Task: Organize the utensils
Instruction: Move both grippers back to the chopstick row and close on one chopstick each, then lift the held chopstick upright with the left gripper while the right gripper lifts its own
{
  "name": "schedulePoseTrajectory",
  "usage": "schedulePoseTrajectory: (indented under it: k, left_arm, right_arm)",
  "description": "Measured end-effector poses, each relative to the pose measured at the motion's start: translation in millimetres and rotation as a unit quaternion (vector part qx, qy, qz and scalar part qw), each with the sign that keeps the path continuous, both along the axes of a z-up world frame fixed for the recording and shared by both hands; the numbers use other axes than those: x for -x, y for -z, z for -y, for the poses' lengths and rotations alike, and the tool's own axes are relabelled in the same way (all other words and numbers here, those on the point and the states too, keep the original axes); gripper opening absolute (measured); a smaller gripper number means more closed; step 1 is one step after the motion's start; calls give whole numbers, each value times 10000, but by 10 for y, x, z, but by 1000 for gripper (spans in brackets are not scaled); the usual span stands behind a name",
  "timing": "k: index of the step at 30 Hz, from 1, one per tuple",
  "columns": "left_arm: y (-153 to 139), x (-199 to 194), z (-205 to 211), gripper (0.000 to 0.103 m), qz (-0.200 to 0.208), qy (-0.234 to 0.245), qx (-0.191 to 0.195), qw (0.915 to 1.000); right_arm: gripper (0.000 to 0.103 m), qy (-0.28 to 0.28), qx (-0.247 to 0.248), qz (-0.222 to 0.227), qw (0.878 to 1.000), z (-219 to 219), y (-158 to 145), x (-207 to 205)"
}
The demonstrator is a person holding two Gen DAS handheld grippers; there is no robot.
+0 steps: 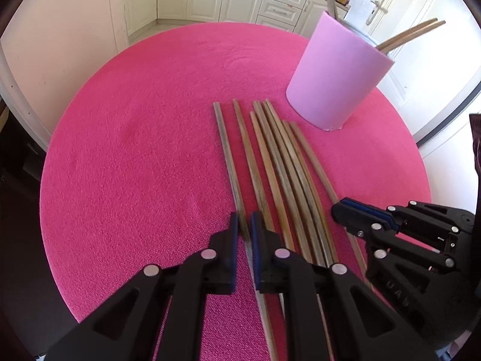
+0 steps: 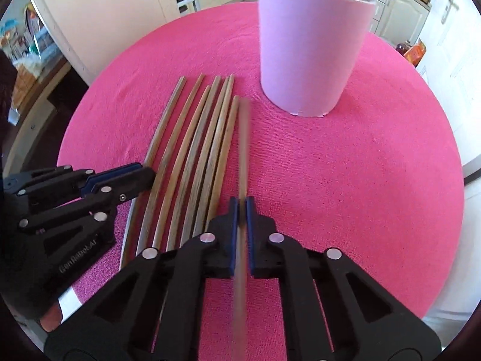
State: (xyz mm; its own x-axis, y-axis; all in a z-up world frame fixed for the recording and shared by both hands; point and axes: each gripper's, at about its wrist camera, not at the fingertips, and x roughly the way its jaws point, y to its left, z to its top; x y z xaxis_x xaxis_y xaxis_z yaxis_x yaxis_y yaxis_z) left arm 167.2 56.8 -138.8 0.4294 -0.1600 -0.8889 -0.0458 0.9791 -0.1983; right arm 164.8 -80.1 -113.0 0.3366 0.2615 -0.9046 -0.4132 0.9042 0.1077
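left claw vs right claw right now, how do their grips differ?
The left claw is shut on the leftmost wooden chopstick of the row; the right claw is shut on the rightmost wooden chopstick. The right one's stick looks blurred; the left one's is sharp. The right claw is on the side of the pink cylindrical holder; the left is farther from it. Both point steeply down over the pink round tablecloth.

Both claws are matte black plastic, built from linked arms with triangular cut-outs and joined by round silver pivot pins. Each finger of the left claw (image 1: 244, 225) and of the right claw (image 2: 241, 207) carries a dark blue ribbed pad on its inner face. The left claw's body bears pale raised lettering, and a small screw head sits near its finger base.
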Motion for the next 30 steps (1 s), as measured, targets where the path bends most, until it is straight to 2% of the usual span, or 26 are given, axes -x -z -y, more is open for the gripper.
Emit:
schedulePoseTrajectory:
  k: [5,11,17,20,23,26,30]
  left_arm:
    - [-46,40,-64,6,39,-89,65,9999]
    - [-234,130,-163,6,313,-202,125,9992]
    - [-519,292,-79,6,1069,-139,297,9937]
    - [-708,369,-14,6,1650,-14,398,9855]
    - [-907,421,65,6,2283,88,481,9724]
    - [-1059,460,148,6,2830,162,553,9574]
    - [-1280,503,228,6,3685,342,892,9247]
  right_arm:
    - [6,-8,-304,95,9995,133,-100,18]
    - [6,-20,-804,396,9960,245,-373,131]
    - [6,-8,-1394,869,9864,351,-657,160]
    - [6,12,-1661,1204,9787,408,-807,192]
    - [6,122,-1823,1674,9688,463,-965,232]
    - [6,279,-2061,2178,9536,508,-1111,277]
    - [6,366,-2326,2735,9326,583,-1259,293]
